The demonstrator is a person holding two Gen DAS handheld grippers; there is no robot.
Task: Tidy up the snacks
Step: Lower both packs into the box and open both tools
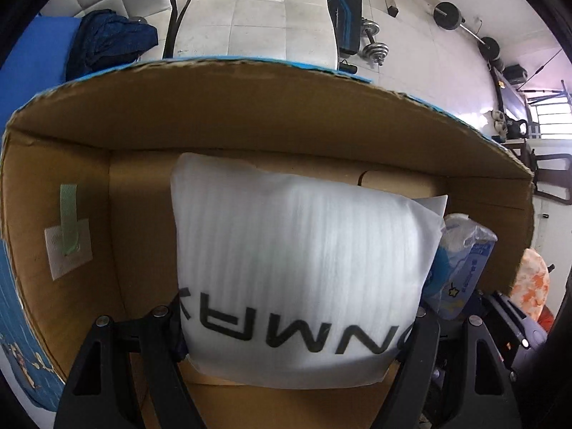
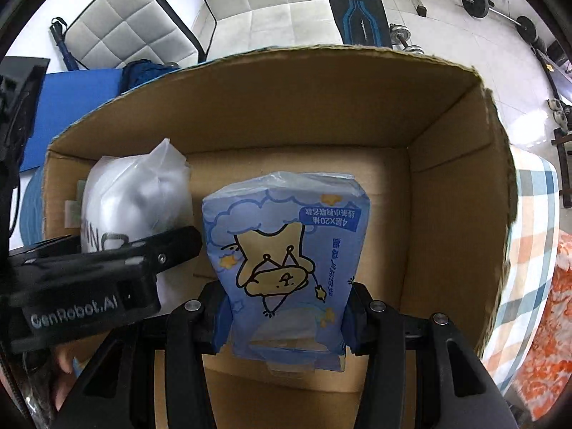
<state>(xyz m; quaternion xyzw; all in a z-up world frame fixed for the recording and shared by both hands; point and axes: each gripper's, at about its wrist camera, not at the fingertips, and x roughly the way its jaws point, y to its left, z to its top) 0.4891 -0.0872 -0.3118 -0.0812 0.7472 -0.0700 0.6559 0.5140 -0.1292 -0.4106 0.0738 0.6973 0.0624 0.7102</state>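
Observation:
A brown cardboard box (image 1: pixel 250 107) fills both views, its far wall (image 2: pixel 321 100) upright. My left gripper (image 1: pixel 296 325) is shut on a white foam-wrapped pack (image 1: pixel 304 250) with black letters, held inside the box. My right gripper (image 2: pixel 284 311) is shut on a blue tissue pack (image 2: pixel 286 250) with a cartoon bear, also inside the box. In the right wrist view the white foam-wrapped pack (image 2: pixel 139 196) and the left gripper's black body (image 2: pixel 89 279) sit just left of the blue pack. The blue tissue pack (image 1: pixel 461 264) shows right of the white one in the left wrist view.
A green tape strip on a white label (image 1: pixel 68 239) is stuck to the box's left wall. Beyond the box lie a white quilted mat (image 2: pixel 250 10), a blue mat (image 2: pixel 78 100), dark cloth (image 1: pixel 107 43), dumbbells (image 1: pixel 371 43). A checked and orange cloth (image 2: pixel 536 268) lies right.

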